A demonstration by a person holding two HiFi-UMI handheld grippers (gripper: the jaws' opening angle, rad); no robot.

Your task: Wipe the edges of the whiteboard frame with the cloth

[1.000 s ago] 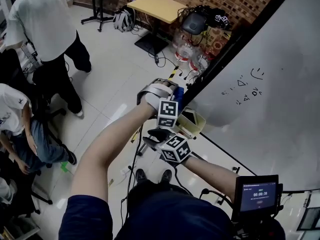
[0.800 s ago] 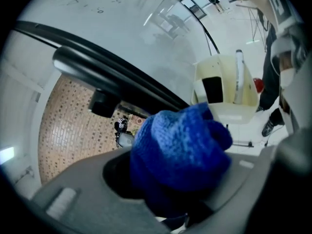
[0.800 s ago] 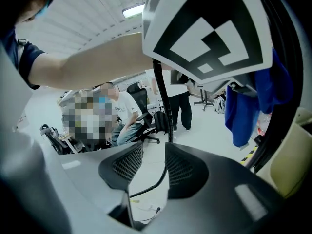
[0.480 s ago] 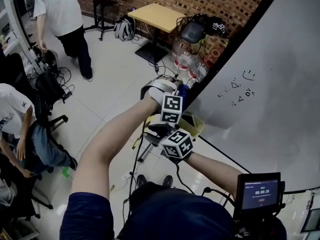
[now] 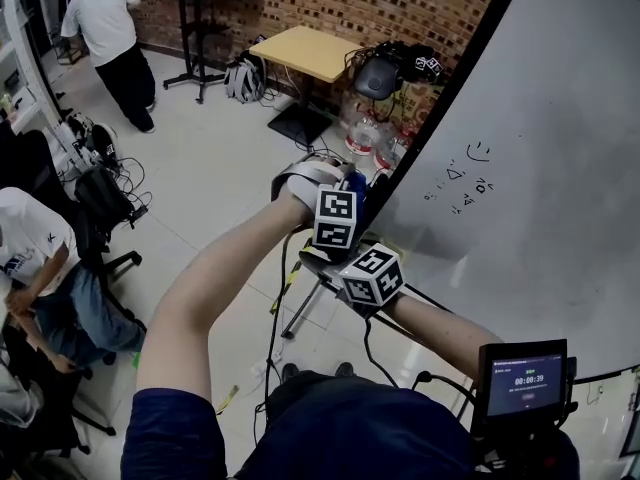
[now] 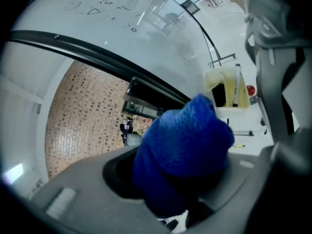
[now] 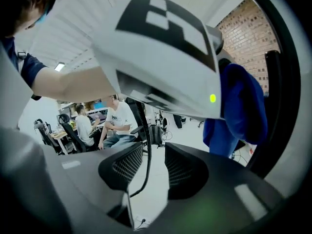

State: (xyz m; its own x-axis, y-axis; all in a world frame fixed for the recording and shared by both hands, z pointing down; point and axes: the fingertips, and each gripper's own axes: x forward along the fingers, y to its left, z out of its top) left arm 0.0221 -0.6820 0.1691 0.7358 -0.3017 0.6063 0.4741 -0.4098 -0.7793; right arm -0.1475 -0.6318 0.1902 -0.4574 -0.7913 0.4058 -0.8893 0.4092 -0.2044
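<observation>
The whiteboard (image 5: 560, 168) leans at the right, and its black frame (image 5: 440, 98) runs diagonally up. In the left gripper view the same frame (image 6: 97, 57) crosses above the jaws. My left gripper (image 5: 350, 186) is shut on a bunched blue cloth (image 5: 358, 182), which sits against the frame's lower stretch. The cloth (image 6: 185, 140) fills the space between the left gripper's (image 6: 176, 191) jaws. My right gripper (image 5: 320, 260) hovers just below the left one, open, its jaws (image 7: 156, 167) apart with nothing between them. The blue cloth (image 7: 239, 111) hangs ahead of it.
A yellow tray (image 6: 225, 89) holding a marker is fixed to the board. A wooden table (image 5: 305, 48), bags and water bottles (image 5: 365, 133) stand beyond. A person (image 5: 30, 258) sits at the left, another (image 5: 100, 18) stands far back. A small screen (image 5: 525, 378) is at lower right.
Both grippers have risen along the frame with the cloth, the right one closing up under the left. The standing person has walked farther away to the back left.
</observation>
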